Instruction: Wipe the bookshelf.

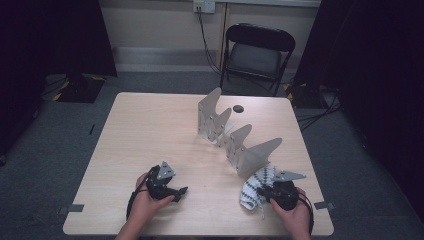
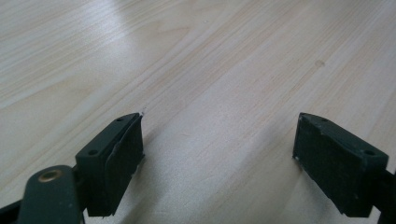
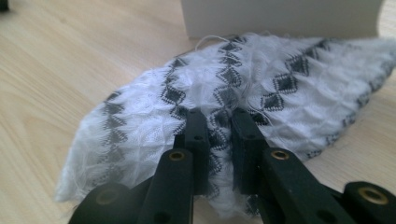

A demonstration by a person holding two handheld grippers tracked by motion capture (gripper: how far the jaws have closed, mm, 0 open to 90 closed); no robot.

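Pinched between the narrow jaws of the right hand-held gripper (image 3: 219, 140) is a fold of white cloth with dark diamond bands (image 3: 243, 93), the rest of it lying slack on the table (image 3: 56, 70) ahead of and to either side of the jaws. The hold looks shallow — only a bunched ridge of loose, fluffy weave sits between the pads, so a quick lift could let the cloth slip out, or stray threads at its far edge could catch. Just beyond the cloth stands the nearest panel of a pale zigzag divider (image 3: 280, 16), close enough that the fabric's far edge seems to touch or nearly touch its foot; dragging the cloth forward could snag it there or nudge the divider, which looks light and freestanding. In the high view that divider (image 1: 235, 137) runs away from the right hand-held gripper (image 1: 267, 192) toward the far side of the table, blocking a straight path across. The left hand-held gripper (image 2: 219, 149) rests low over bare wood with its jaws spread wide, holding nothing — well apart from the cloth, so it offers no support. A small dark disc (image 1: 238, 108) lies beyond the divider, and a folding chair (image 1: 257, 52) stands past the table.
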